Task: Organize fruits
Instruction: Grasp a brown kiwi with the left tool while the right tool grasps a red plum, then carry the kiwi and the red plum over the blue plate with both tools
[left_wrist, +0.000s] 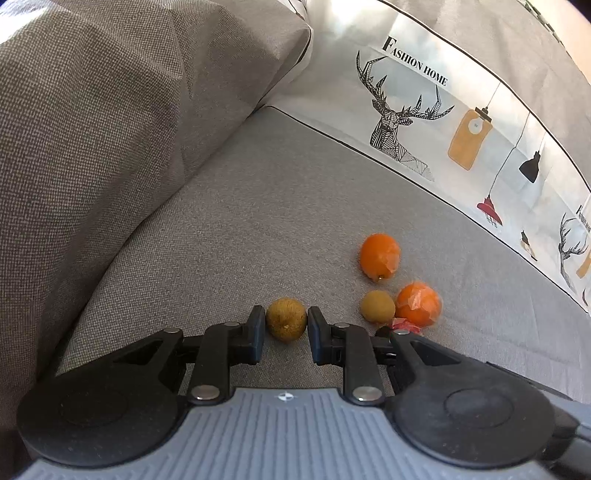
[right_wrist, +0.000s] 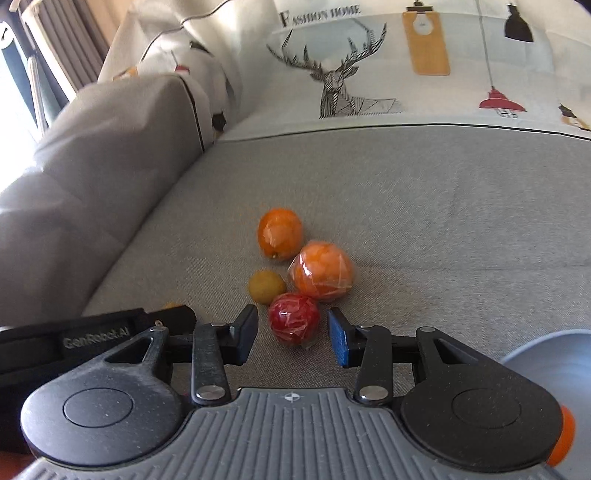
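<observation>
Left wrist view looks down on a grey sofa seat (left_wrist: 229, 206), with a grey back cushion (left_wrist: 110, 110) rising beside it and a printed cover (left_wrist: 424, 122) carrying a deer head and hanging lamps along the far edge.

Taking the red fruit (right_wrist: 293, 319) as the landmark, seen best from the right wrist view: it lies wrapped in clear film on the seat, nearest the camera of the small heap. A film-wrapped orange (right_wrist: 321, 271) sits just behind it and touches it. A second orange (right_wrist: 280, 233) lies farther behind, against the first. A small brownish-yellow fruit (right_wrist: 266, 287) rests just beside the red fruit on its left in this view, touching or nearly so.

A grey bowl (right_wrist: 554, 354) shows only by its rim at the lower right edge, well apart from the red fruit, with something orange at the frame corner below it.

The right tool (right_wrist: 293, 334) stands a little open around the red fruit; gaps show on both sides, so the pads (right_wrist: 341, 341) do not press on it.

The left tool (left_wrist: 286, 326) is drawn nearly together on another small brown fruit (left_wrist: 286, 319), which sits gripped between its tips, to the left of the heap. Its black body (right_wrist: 92, 338) shows left of the red fruit.
</observation>
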